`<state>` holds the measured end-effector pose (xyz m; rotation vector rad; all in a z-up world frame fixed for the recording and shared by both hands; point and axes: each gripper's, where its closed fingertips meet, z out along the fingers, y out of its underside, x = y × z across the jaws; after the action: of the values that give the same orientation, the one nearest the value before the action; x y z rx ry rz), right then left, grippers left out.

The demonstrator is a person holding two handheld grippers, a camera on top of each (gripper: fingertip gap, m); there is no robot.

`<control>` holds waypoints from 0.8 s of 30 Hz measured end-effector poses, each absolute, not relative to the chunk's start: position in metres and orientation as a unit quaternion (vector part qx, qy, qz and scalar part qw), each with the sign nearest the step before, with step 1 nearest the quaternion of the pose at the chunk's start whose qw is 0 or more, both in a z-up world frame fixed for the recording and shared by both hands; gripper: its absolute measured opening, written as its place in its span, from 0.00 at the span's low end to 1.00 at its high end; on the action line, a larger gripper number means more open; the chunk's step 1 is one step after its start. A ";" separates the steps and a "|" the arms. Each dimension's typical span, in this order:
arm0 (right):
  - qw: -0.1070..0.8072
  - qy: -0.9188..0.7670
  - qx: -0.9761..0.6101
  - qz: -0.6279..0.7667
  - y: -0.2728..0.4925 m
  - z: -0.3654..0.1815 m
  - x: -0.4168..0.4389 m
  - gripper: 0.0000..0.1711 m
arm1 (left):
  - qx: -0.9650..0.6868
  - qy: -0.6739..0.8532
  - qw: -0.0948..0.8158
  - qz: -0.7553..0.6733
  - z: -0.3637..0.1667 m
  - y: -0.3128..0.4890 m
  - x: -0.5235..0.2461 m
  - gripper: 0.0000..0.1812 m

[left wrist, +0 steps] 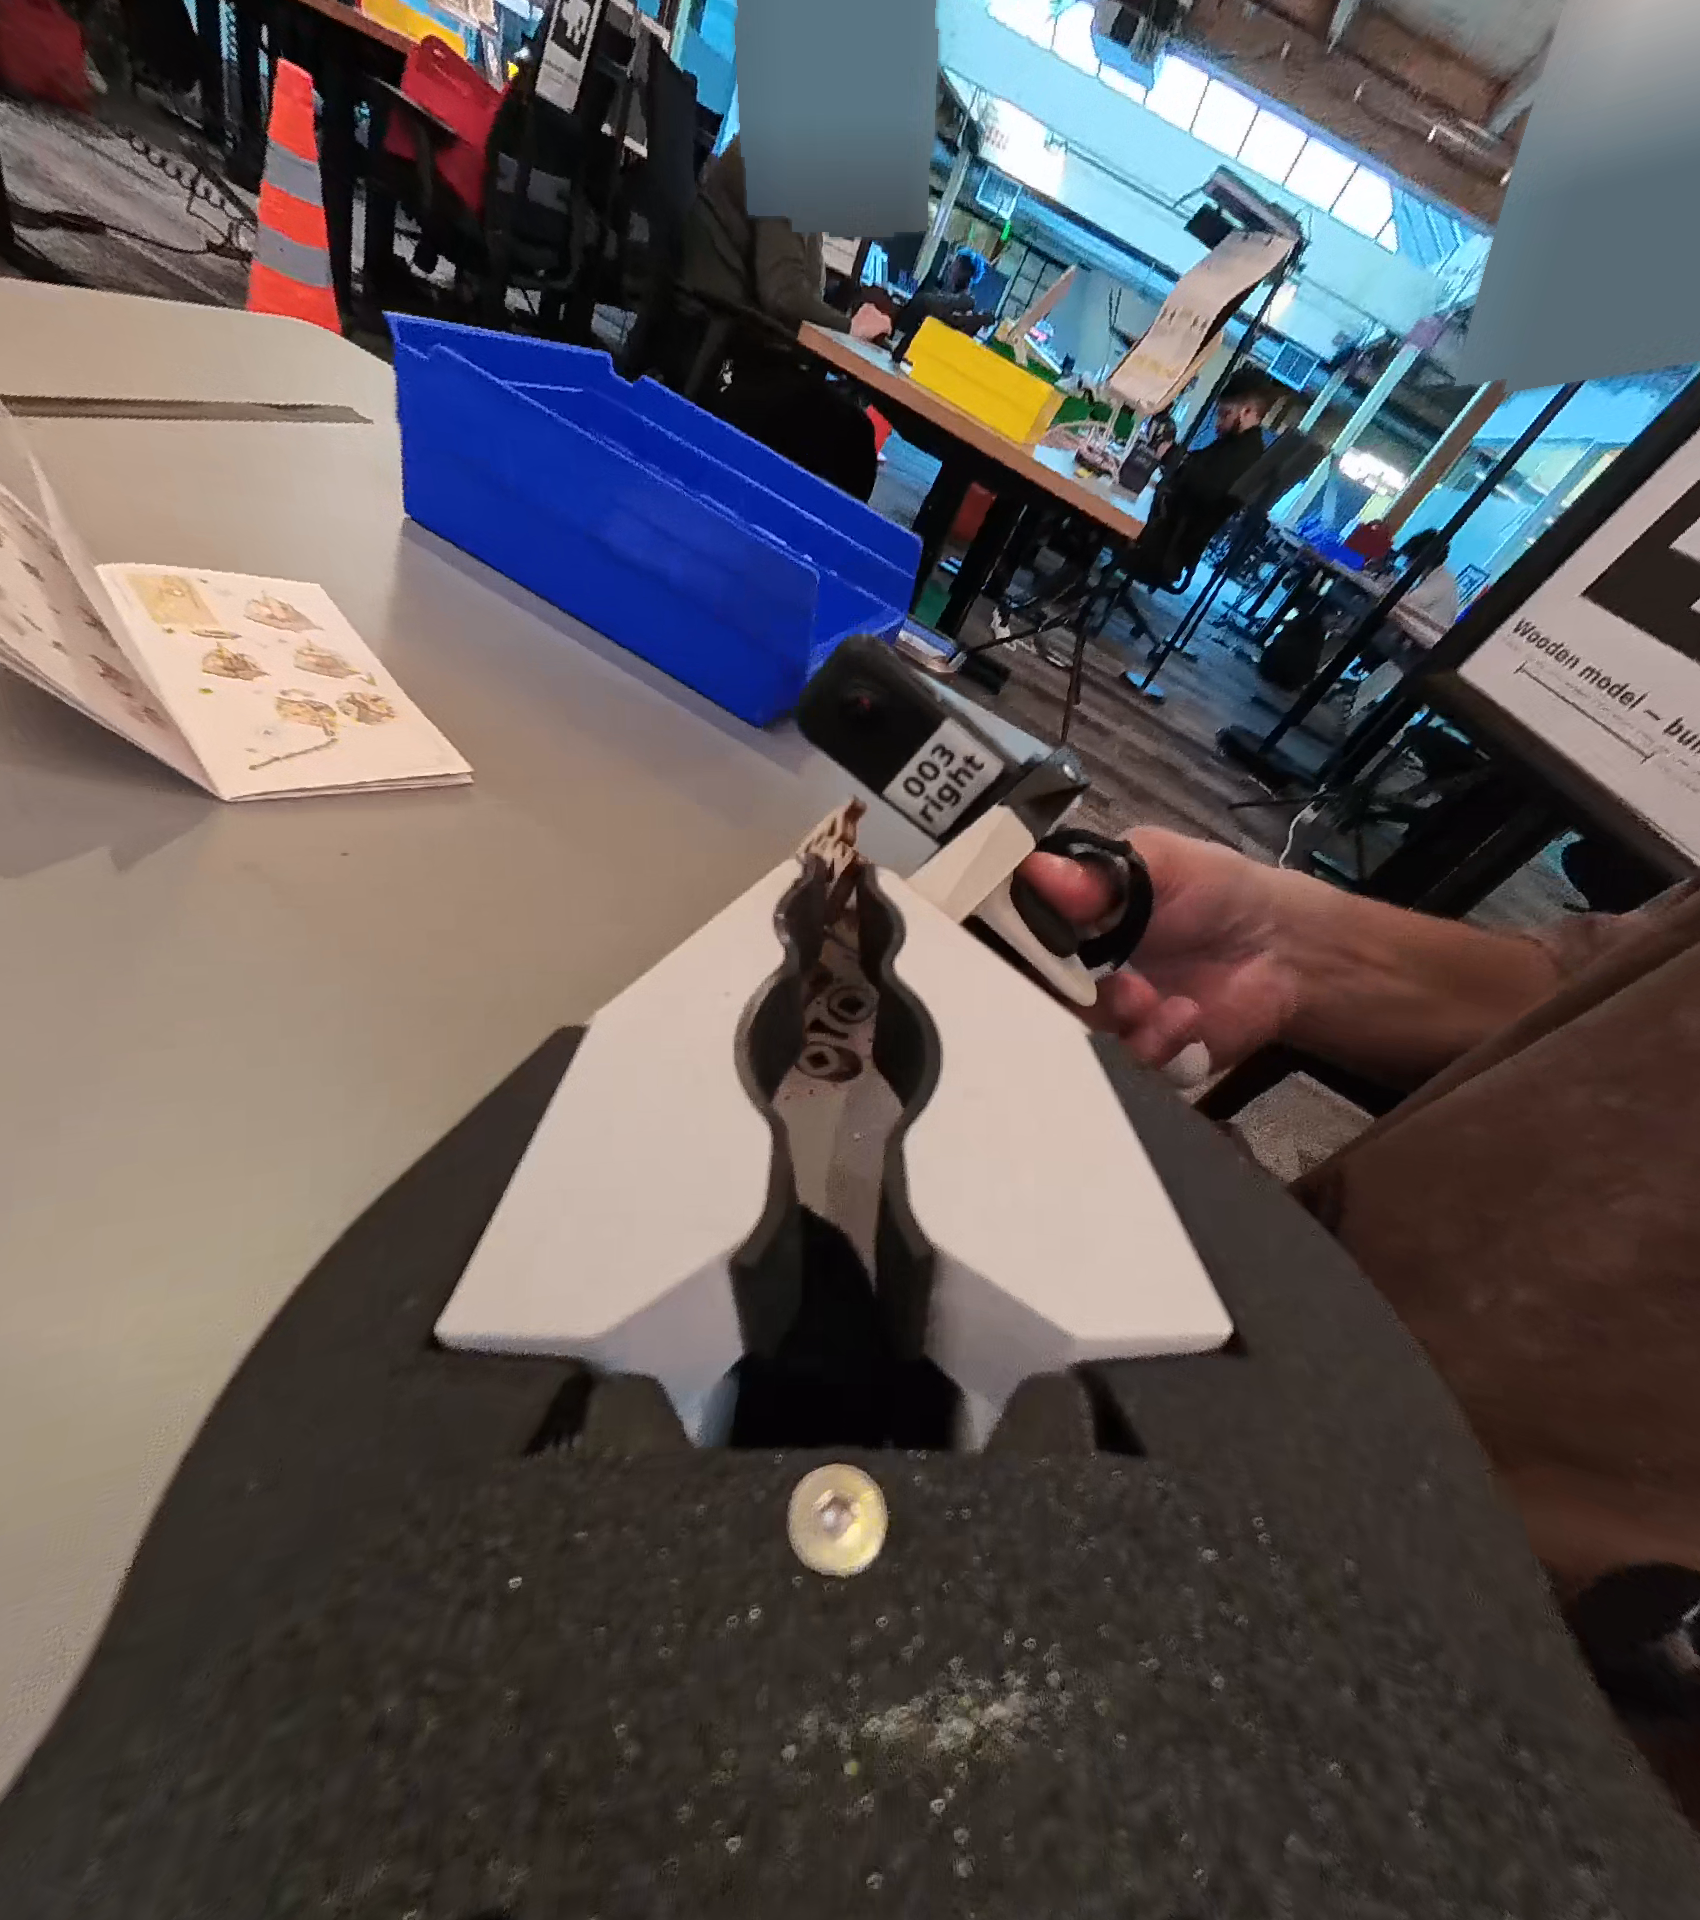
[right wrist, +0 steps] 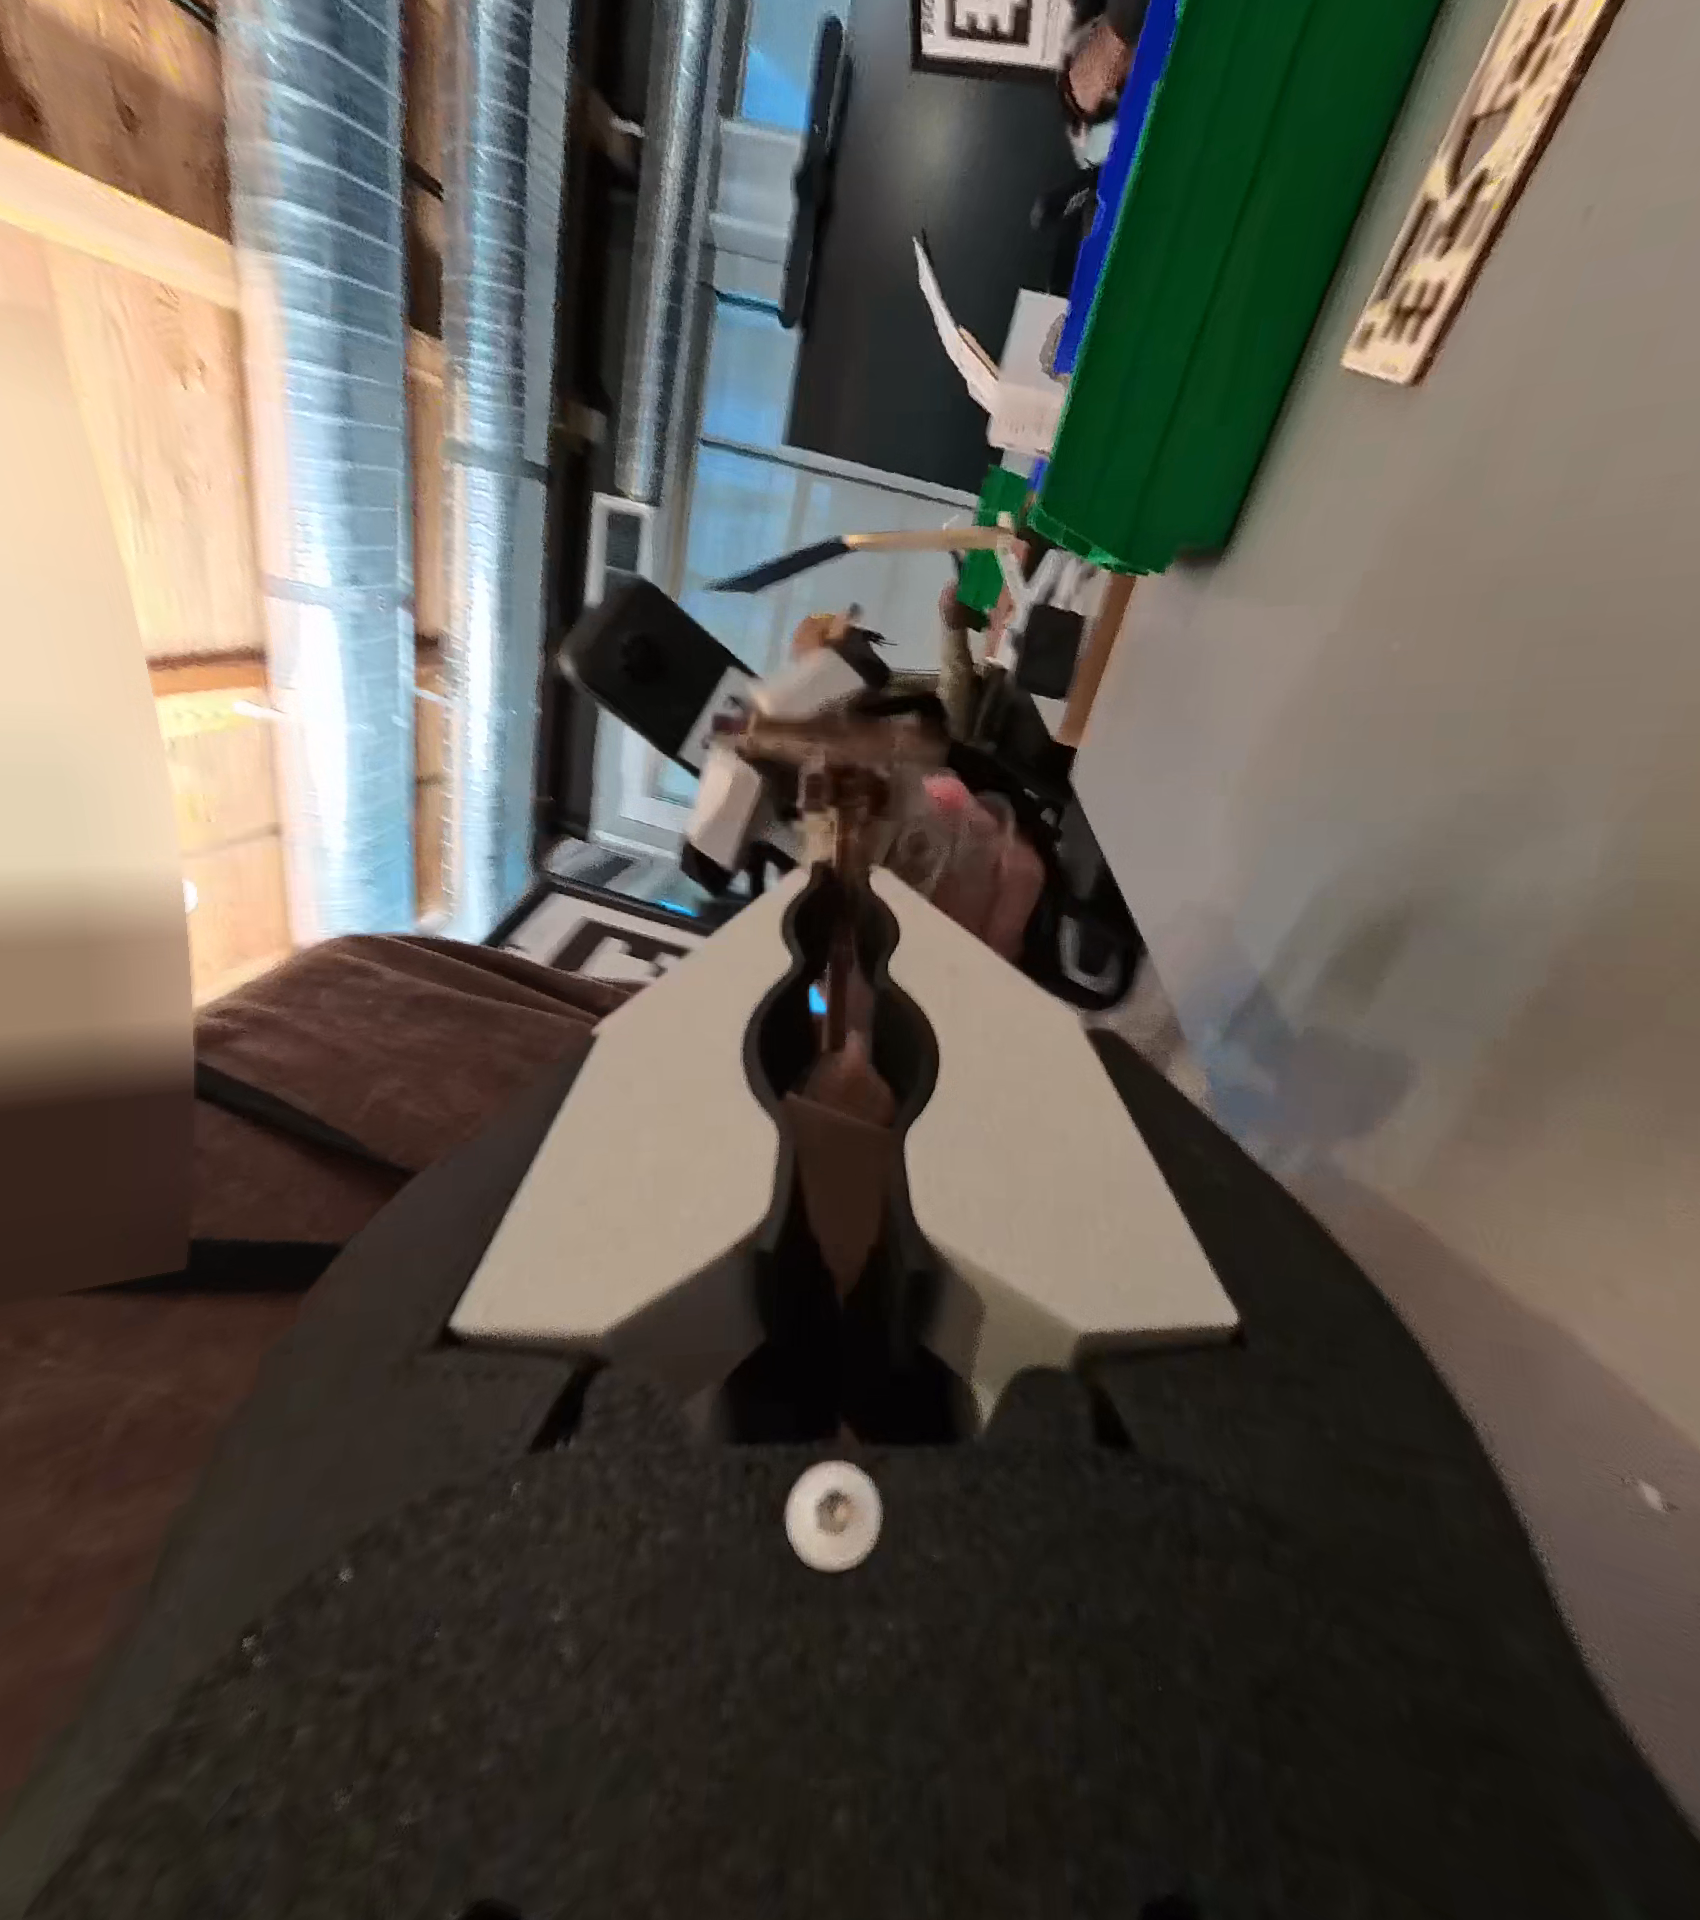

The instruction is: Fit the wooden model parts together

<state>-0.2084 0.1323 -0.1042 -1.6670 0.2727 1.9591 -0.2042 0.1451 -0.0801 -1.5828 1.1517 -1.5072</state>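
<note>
1. In the left wrist view, our left hand-held gripper (left wrist: 830,883) was closed on a wooden model part (left wrist: 833,844), a thin laser-cut piece poking out past the fingertips above the grey bench (left wrist: 202,935). Just beyond it the right hand-held gripper (left wrist: 913,831) came in from the right, held by a hand (left wrist: 1178,935). An open instruction booklet (left wrist: 202,665) and a blue bin (left wrist: 638,520) lay farther off on the bench
2. In the right wrist view, blurred and rolled sideways, our right hand-held gripper (right wrist: 841,873) was clamped on a slim wooden piece (right wrist: 841,935), its tip meeting a small wooden cluster (right wrist: 825,748) by the other gripper. A green bin (right wrist: 1199,312) and a cut wooden sheet (right wrist: 1469,187) sat on the bench
3. We judged the joining under way: both parts were gripped and touching, but we could not tell whether they were seated, and the sheet suggested more pieces remained
</note>
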 end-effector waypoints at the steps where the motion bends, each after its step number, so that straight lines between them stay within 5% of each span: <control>1: 0.269 0.114 -0.607 0.739 0.133 -0.103 -0.207 0.02 | -0.602 0.441 0.325 -0.581 -0.080 0.143 -0.203 0.02; 24: 0.311 0.071 -0.707 0.632 0.134 -0.112 -0.217 0.02 | -0.582 0.539 0.361 -0.490 -0.095 0.146 -0.211 0.02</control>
<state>-0.2169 0.1343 -0.1118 -1.8658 0.1870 1.6675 -0.2108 0.1464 -0.0953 -1.5004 1.3873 -1.2627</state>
